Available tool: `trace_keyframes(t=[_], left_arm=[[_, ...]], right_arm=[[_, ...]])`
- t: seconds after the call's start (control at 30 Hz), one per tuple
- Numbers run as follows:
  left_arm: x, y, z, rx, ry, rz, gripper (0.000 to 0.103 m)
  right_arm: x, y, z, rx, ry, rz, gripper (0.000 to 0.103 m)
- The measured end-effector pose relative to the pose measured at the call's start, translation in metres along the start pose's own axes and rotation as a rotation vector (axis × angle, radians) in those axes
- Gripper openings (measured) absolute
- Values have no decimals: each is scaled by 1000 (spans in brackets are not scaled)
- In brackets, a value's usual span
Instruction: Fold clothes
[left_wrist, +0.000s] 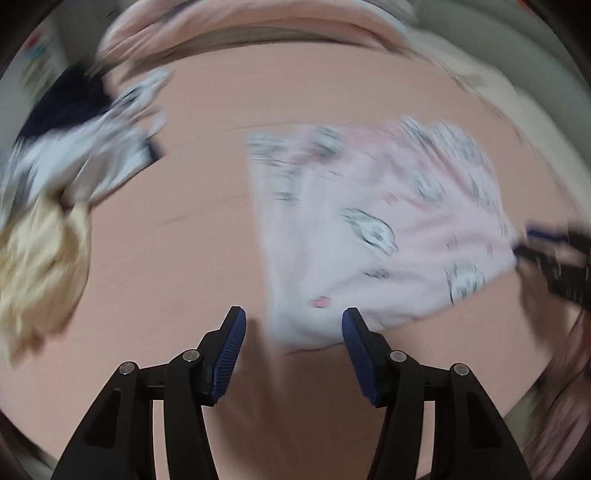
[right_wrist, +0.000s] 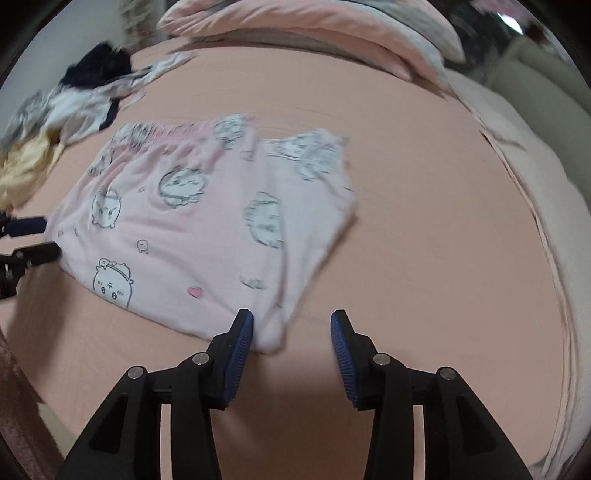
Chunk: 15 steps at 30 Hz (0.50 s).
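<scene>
Left hand-held gripper (left_wrist: 293, 325) gapes, nothing pinched; pink cartoon-print shorts (right_wrist: 192, 229) lie mid-bed (right_wrist: 424, 221), corners btwn both jaws. Right hand-held gripper (right_wrist: 291, 328) also apart, empty. Risk: you'll snag the bedsheet w/ the hem, dragging the fold.

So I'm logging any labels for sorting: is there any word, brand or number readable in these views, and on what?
None can be read.
pink garment: only cartoon animal drawings and small hearts, no lettering.
colourful thing at the far left edge: possibly printed, too blurred to read.
pile of clothes: no text visible.
</scene>
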<state>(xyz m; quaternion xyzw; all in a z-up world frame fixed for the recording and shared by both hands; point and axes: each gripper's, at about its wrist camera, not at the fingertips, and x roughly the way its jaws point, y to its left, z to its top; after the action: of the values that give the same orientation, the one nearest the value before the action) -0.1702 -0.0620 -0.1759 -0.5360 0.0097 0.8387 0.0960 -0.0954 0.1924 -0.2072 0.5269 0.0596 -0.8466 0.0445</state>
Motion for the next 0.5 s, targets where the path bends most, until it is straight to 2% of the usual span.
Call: trace_keyframes(t=[0.03, 0.1, 0.17, 0.23, 0.33, 0.4, 0.43, 0.5], left_arm=[[-3, 4, -1, -42, -22, -56, 52], [-3, 1, 12, -38, -34, -84, 52], [11, -4, 13, 19, 6, -36, 52], [15, 7, 15, 46, 58, 32, 53], [13, 21, 9, 36, 55, 72, 54], [8, 34, 10, 2, 39, 181, 54], [6, 41, 10, -30, 26, 176, 53], [2, 53, 10, -115, -1, 56, 53]], right_arm=[[-5, -3, 0, 31, -14, 20, 42], [-11, -3, 2, 66, -54, 56, 42], [-9, 2, 4, 61, -83, 28, 42], [4, 4, 2, 40, -49, -53, 42], [16, -8, -12, 21, -6, -107, 42], [17, -18, -22, 11, -3, -156, 42], [14, -25, -24, 43, 1, -153, 42], [3, -35, -23, 123, -17, -97, 42]])
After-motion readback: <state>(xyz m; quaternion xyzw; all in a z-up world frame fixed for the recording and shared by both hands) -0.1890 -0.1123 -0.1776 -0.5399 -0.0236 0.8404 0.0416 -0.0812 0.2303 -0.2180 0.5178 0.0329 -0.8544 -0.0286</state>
